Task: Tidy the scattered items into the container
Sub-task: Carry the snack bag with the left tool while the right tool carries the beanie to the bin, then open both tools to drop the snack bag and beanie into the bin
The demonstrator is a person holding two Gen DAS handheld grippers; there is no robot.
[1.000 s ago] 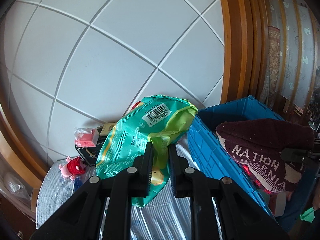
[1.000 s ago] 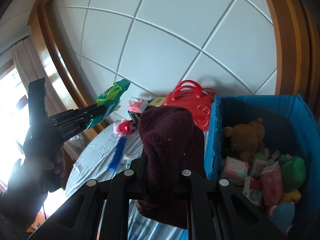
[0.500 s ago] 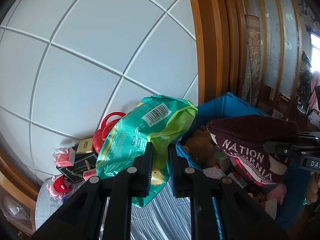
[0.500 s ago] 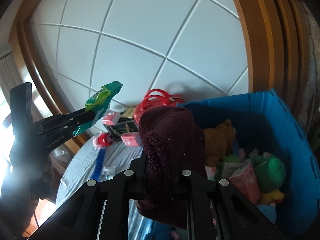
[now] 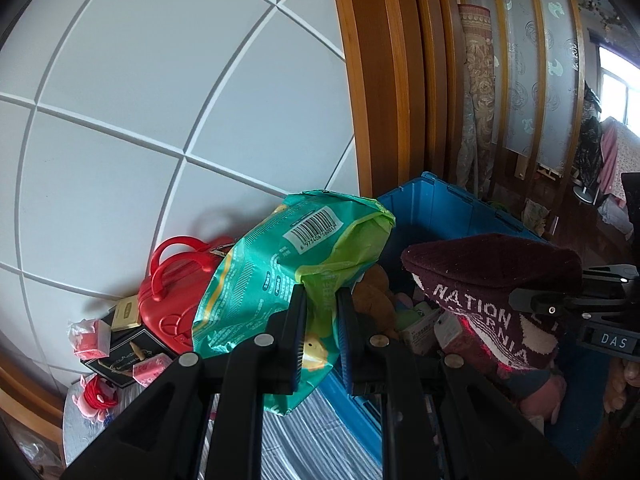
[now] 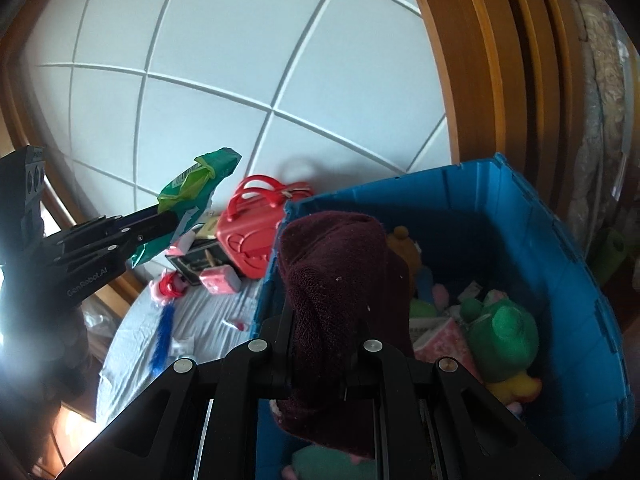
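My left gripper (image 5: 322,300) is shut on a green snack bag (image 5: 280,272), which hangs in the air over the near left corner of the blue crate (image 5: 432,196). In the right wrist view the same green bag (image 6: 192,184) shows at the left, pinched by the left gripper (image 6: 168,220). A maroon knit hat (image 6: 336,280) is clamped in my shut right gripper (image 6: 320,316) above the blue crate (image 6: 520,208), which holds plush toys and packets. The left wrist view shows that hat (image 5: 488,280) lettered in white, over the crate's inside.
A red toy case (image 5: 176,296), a black box (image 5: 120,352), pink packets (image 5: 90,334) and a small pink-and-red plush (image 5: 96,394) lie left of the crate on the striped cloth (image 6: 200,320). A blue tassel (image 6: 162,336) lies there too. A white panelled wall and wooden frame stand behind.
Both grippers have swung right with their loads: the hat has come from left of the crate to over its inside, and the green bag has reached the crate's corner. The grips are unchanged.
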